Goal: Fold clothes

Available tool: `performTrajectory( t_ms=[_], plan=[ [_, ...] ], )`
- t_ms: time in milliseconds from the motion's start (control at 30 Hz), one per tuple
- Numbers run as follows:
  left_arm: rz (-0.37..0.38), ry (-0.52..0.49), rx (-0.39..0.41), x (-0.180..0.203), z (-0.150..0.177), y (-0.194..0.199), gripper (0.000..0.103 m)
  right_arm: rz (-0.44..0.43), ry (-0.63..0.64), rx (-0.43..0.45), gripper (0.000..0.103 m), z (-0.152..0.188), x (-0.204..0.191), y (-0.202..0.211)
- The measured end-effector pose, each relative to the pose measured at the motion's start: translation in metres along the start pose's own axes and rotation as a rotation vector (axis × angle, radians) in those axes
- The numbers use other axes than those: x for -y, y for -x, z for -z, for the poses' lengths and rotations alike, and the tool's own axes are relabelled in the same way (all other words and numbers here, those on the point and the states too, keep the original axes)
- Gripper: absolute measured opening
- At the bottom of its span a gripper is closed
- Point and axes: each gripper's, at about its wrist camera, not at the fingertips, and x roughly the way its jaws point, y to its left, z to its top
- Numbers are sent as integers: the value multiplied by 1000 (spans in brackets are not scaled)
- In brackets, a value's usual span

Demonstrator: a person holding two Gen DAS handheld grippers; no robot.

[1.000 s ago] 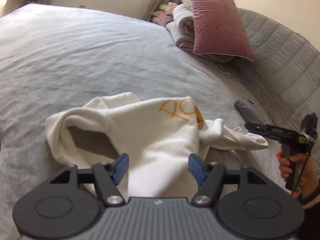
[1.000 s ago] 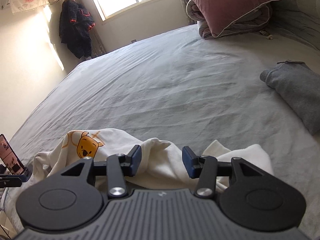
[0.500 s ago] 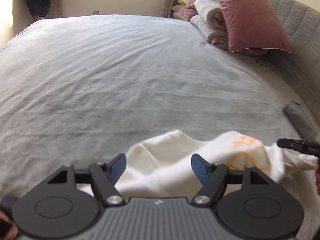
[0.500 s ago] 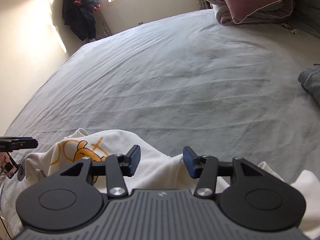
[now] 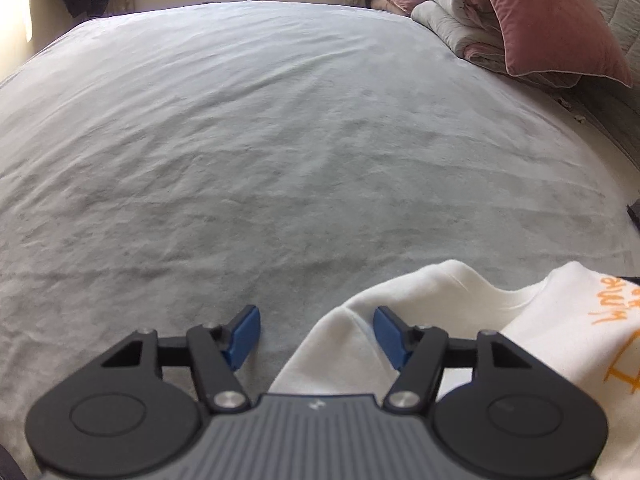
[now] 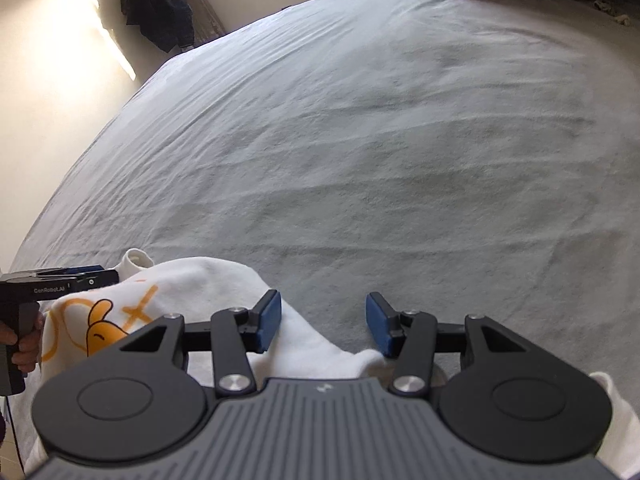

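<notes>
— On the bed [image 5: 280, 140], where's the sweatshirt [image 5: 400, 340]?
— At its near edge, crumpled. Left gripper [image 5: 316, 334], just narrowed, and right gripper [image 6: 323, 324] straddle cloth, pinching nothing.
— Next?
— Probably close on edges, spread flat.

Left hand-held gripper [image 5: 316, 334] just narrowed, gaping; right hand-held gripper [image 6: 323, 322] gaping.

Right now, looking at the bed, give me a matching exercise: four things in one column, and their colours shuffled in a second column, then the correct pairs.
Things:
1. sweatshirt
2. pillow
3. bed sheet
4. hanging jacket

Colours:
A. dusty pink
B. dark navy with red trim
C. white with orange print
D. light grey

Pairs: 1-C, 2-A, 3-D, 4-B
</notes>
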Motion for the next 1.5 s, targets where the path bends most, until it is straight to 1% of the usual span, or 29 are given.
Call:
performTrajectory(
  t_ms=[133, 200, 267, 300, 333, 367, 433, 467, 500, 533, 600, 633, 833, 1000, 1100, 1267, 1500],
  plan=[
    [-16, -50, 9, 10, 8, 0, 62, 4, 51, -13, 53, 6, -13, -4],
    [-25, -55, 20, 12, 10, -1, 59, 16, 87, -16, 54, 11, -20, -4],
    [-23, -48, 30, 13, 11, -1, 48, 23, 121, -21, 54, 15, -26, -5],
    [-21, -41, 35, 14, 12, 0, 45, 28, 140, -25, 54, 16, -29, -6],
    [-20, -36, 40, 16, 13, 1, 39, 32, 159, -30, 53, 18, -32, -8],
    [-13, -31, 45, 18, 14, 2, 26, 37, 181, -34, 51, 20, -36, -8],
    [-11, -19, 57, 22, 17, 3, 13, 40, 219, -43, 34, 24, -42, -9],
    [-16, -13, 65, 25, 19, 4, 12, 50, 239, -36, 30, 25, -45, -8],
    [-28, -14, 76, 28, 20, 4, 11, 66, 253, -26, 22, 27, -48, -6],
    [-40, -16, 89, 30, 21, 5, 11, 83, 266, -15, 15, 28, -51, -3],
    [-57, -6, 123, 33, 23, 10, 10, 113, 276, 22, 9, 30, -55, 4],
    [-62, -1, 146, 34, 22, 14, 10, 124, 282, 46, 8, 30, -56, 8],
    [-88, 16, 286, 38, 12, 34, 10, 199, 328, 174, 6, 23, -61, 24],
    [-103, 55, 365, 39, -4, 38, 10, 259, 372, 251, 6, 9, -65, 28],
    [-116, 69, 398, 41, -15, 34, 9, 305, 402, 293, 6, -2, -67, 28],
    [-155, 45, 442, 51, -39, 21, 9, 376, 459, 331, 6, -23, -68, 16],
    [-195, 31, 469, 64, -72, -5, 10, 457, 498, 365, 6, -56, -56, -11]
  ],
)
